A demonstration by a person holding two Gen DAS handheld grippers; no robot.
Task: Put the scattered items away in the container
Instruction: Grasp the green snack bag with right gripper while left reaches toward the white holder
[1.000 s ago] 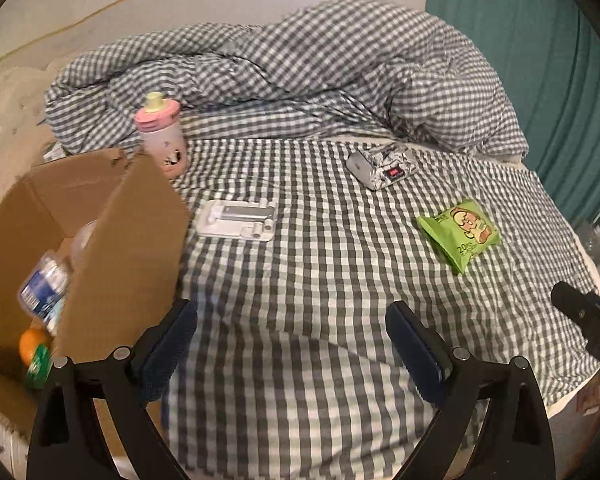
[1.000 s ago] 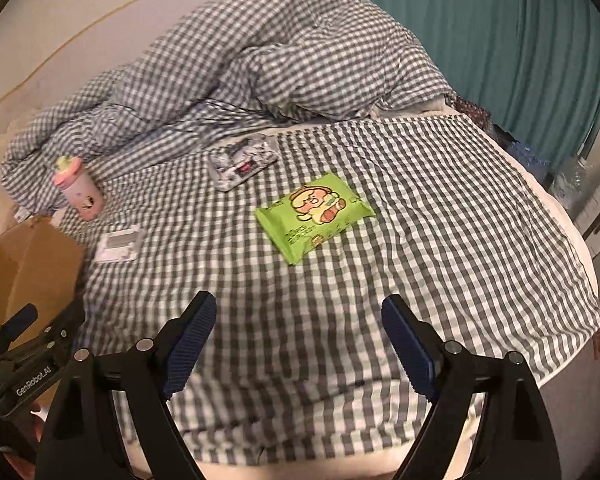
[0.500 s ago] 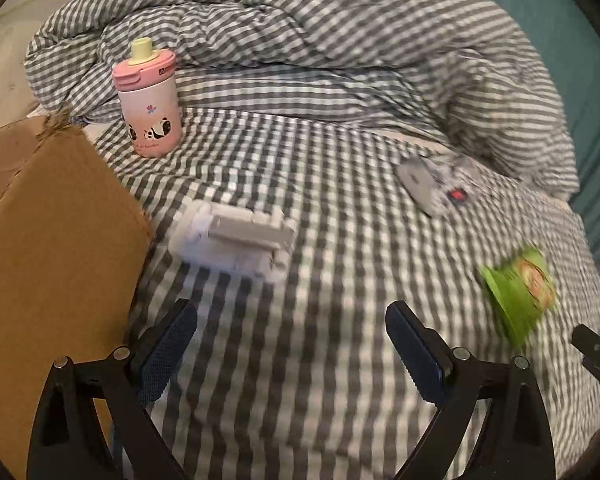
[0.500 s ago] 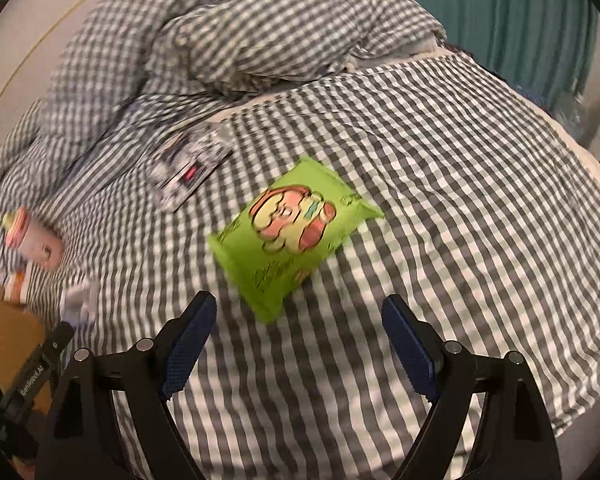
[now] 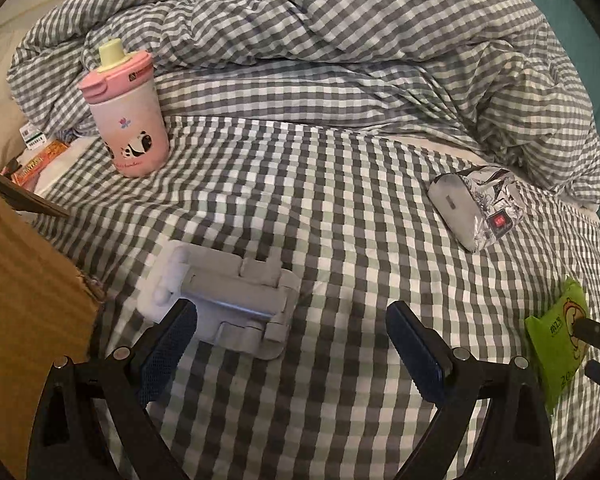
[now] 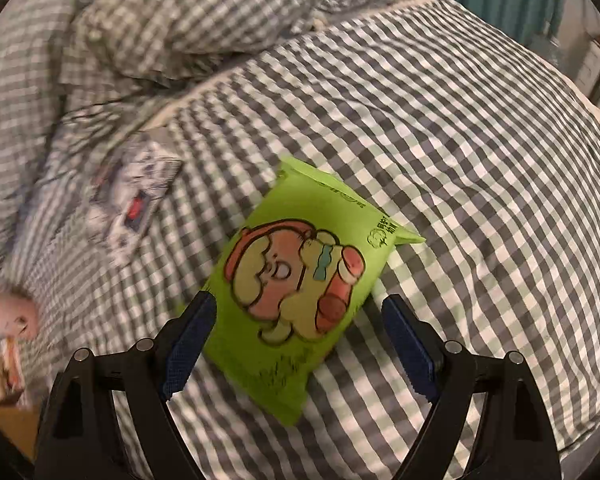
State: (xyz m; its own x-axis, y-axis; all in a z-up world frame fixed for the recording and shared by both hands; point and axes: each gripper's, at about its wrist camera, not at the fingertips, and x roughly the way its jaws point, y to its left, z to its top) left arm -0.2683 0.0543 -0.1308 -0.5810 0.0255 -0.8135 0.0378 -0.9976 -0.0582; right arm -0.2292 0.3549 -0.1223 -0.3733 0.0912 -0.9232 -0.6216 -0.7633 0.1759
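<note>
Surveying a checked bed sheet [image 5: 340,208], items placed relative to the white folding stand.
Cardboard box [image 5: 24,288]: left of the stand, its flap just beside it; contents not visible.
Pink bottle [image 5: 126,114]: upright, beyond the stand and to its left, at the foot of the rumpled duvet [image 5: 340,40].
White folding stand [image 5: 220,300]: flat on the sheet, its near left corner behind the left finger pad [image 5: 166,354].
Left gripper [image 5: 292,354]: jaws spread wide, nothing between the pads, hanging over bare sheet just right of the stand.
Silver foil packet [image 5: 478,206]: well right of the stand and farther back, a red mark on its face.
Green snack bag [image 6: 300,292]: far right of the stand, flat on the sheet, cartoon face up.
Right gripper [image 6: 298,344]: jaws wide apart, straddling the bag's near half; pads close to its edges, whether they touch cannot be told, no grip seen.
</note>
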